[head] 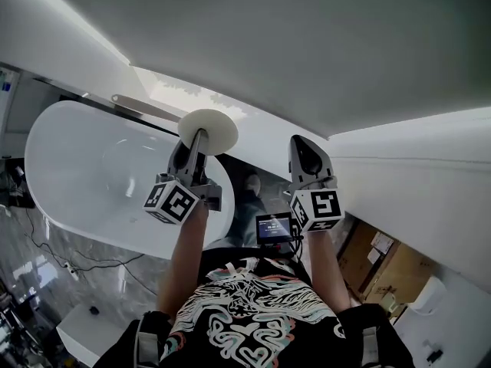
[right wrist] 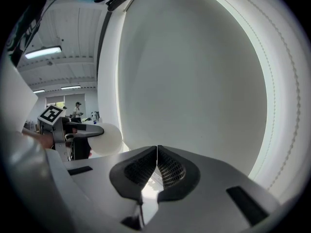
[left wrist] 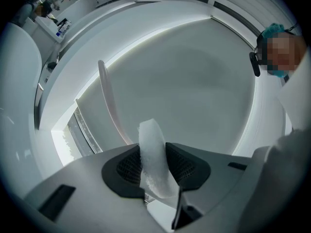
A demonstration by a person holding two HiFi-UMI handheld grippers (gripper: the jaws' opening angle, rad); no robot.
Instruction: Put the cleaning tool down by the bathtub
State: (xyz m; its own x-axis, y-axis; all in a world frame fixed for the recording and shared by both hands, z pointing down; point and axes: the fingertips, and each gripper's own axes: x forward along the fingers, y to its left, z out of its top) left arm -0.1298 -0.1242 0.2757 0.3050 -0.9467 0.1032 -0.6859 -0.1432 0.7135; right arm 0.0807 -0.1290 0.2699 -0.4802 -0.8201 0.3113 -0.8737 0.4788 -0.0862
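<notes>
Left gripper [head: 198, 142] is clenched on the pad [head: 209, 129], held edge-on in the air by the right end of the tub [head: 54, 205]. Right gripper [head: 305, 146] jaws are closed on nothing.

To do the step well: go down slowly to the floor [head: 38, 263] beside the tub, rest the pad flat, release only once it is supported.

Pad: 1 thin white round disc with a fuzzy face, probably soft and floppy.

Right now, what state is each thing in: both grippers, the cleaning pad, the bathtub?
left gripper: shut on the cleaning pad's edge.
cleaning pad: held in the air, not yet set down.
right gripper: shut, empty.
bathtub: nothing visible inside.
</notes>
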